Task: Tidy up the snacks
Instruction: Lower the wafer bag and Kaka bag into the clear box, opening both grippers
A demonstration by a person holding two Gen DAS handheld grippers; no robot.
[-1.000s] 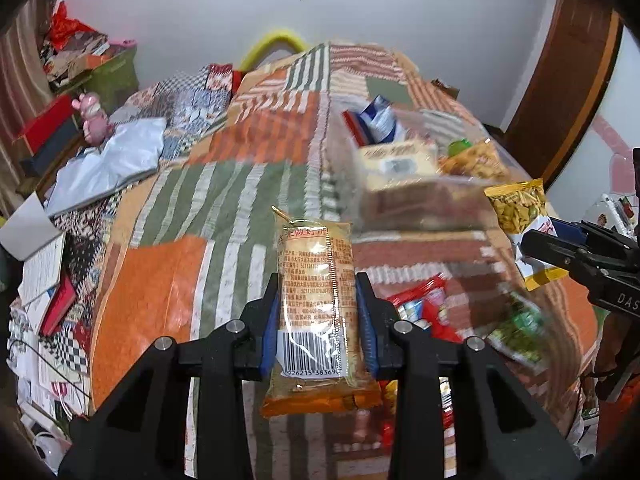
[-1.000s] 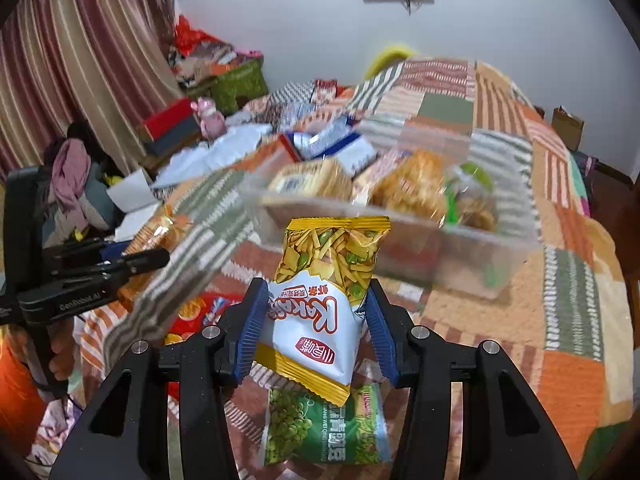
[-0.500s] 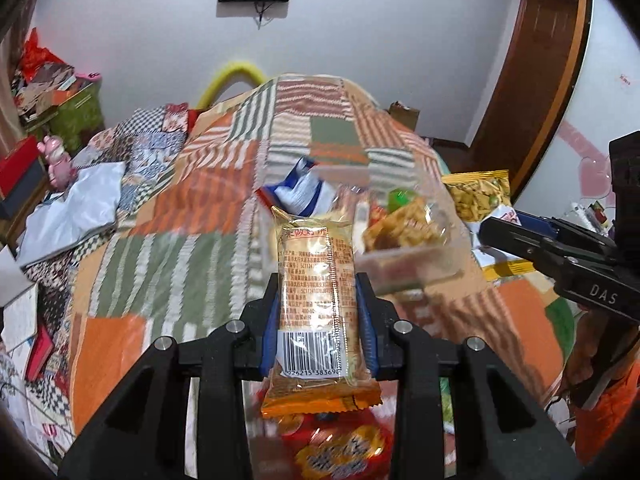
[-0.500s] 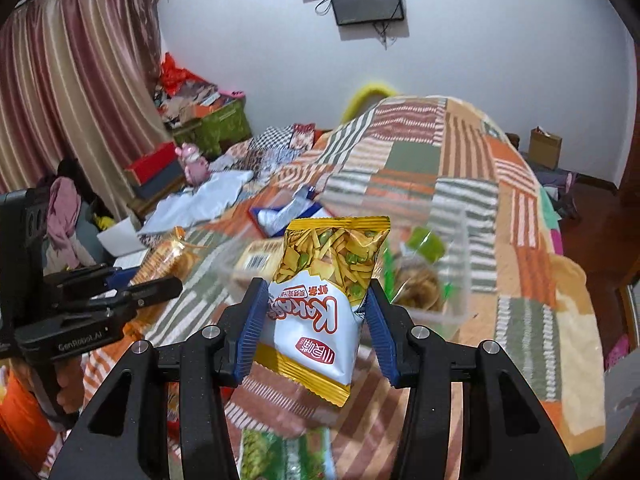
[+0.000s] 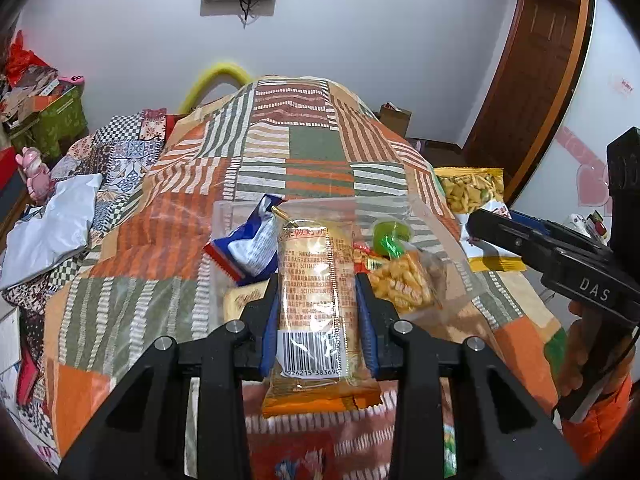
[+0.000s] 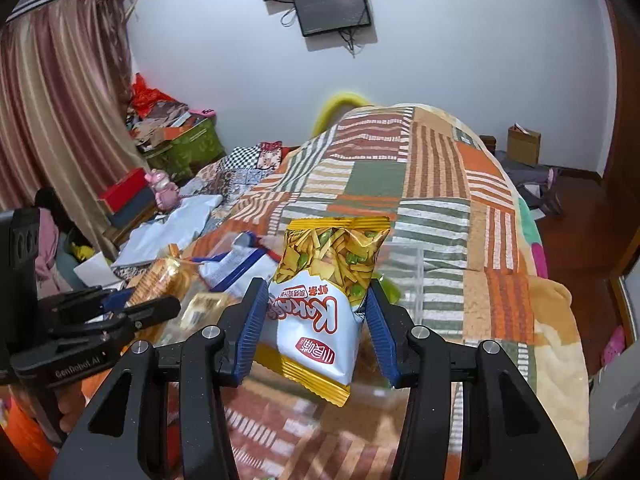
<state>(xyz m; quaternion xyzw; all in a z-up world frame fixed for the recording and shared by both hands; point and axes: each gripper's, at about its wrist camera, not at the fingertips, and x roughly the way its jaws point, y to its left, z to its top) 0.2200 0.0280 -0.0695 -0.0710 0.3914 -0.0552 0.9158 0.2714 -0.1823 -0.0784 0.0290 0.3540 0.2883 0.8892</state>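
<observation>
My left gripper (image 5: 318,320) is shut on an orange biscuit packet (image 5: 316,312) with a barcode, held upright in front of a clear plastic bin (image 5: 444,240) on the patchwork bed. The bin holds a blue packet (image 5: 252,250), a bag of yellow puffs (image 5: 404,280) and a green item (image 5: 390,238). My right gripper (image 6: 314,328) is shut on a yellow-and-white Kaka snack bag (image 6: 324,300), held above the bin's near right side (image 6: 408,280). The right gripper also shows in the left wrist view (image 5: 520,240) and the left one in the right wrist view (image 6: 132,304).
The patchwork quilt (image 5: 304,152) covers the bed. Red snack packets (image 5: 296,456) lie below my left gripper. A white bag (image 5: 48,224) and clutter lie on the left. A wooden door (image 5: 540,80) stands at the right, and a cardboard box (image 6: 522,144) sits on the floor.
Both grippers have moved forward and up toward the bin with their packets still held. The bin now lies closer and lower in both views.
</observation>
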